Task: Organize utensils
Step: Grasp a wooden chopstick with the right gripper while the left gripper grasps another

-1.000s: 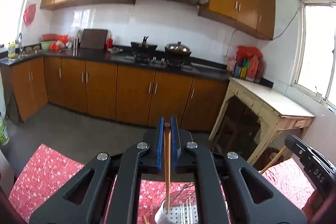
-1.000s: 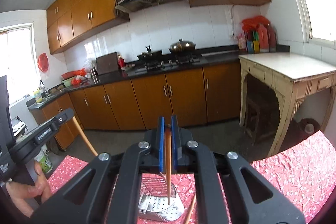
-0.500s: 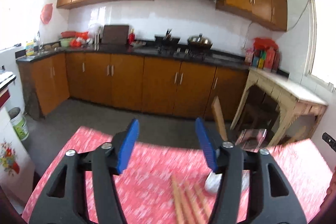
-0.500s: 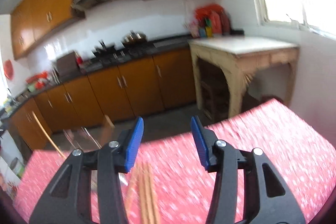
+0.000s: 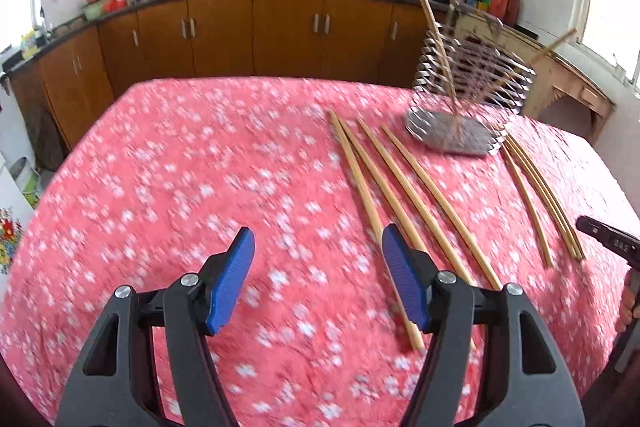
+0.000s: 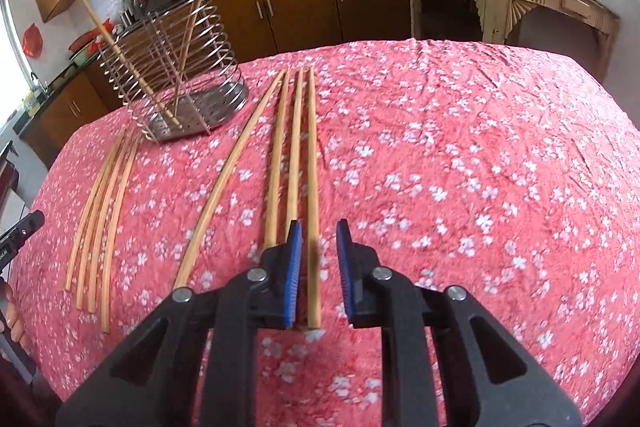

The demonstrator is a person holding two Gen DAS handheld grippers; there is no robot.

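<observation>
Right gripper [image 6: 318,259]: bottom centre of its own view, down at the tablecloth [image 6: 460,167]. Its jaws are closing around the rightmost chopstick [image 6: 312,187]. The stick lies between the blue pads and close to the left one, with a gap left on the right, so it is not yet gripped.
Left gripper [image 5: 318,267]: bottom centre of its view, jaws wide and opening. There is nothing between them but cloth.
Just changed: a second ago each gripper was clamped on one chopstick above the wire holder [image 6: 224,59]. Both have since let go and dropped to the table.
Meaning: two sticks are delivered, and the next pickup appears to be under way on the right.
Centre row [image 6: 280,155]: four chopsticks, counting the one between the right jaws, running up the middle of the right wrist view.
Left bundle [image 6: 100,211]: four thinner sticks, left of frame, just in front of the holder.
Holder: one, upper left, with two sticks [image 6: 192,23] leaning inside it.
Remaining: eight on the cloth.
</observation>
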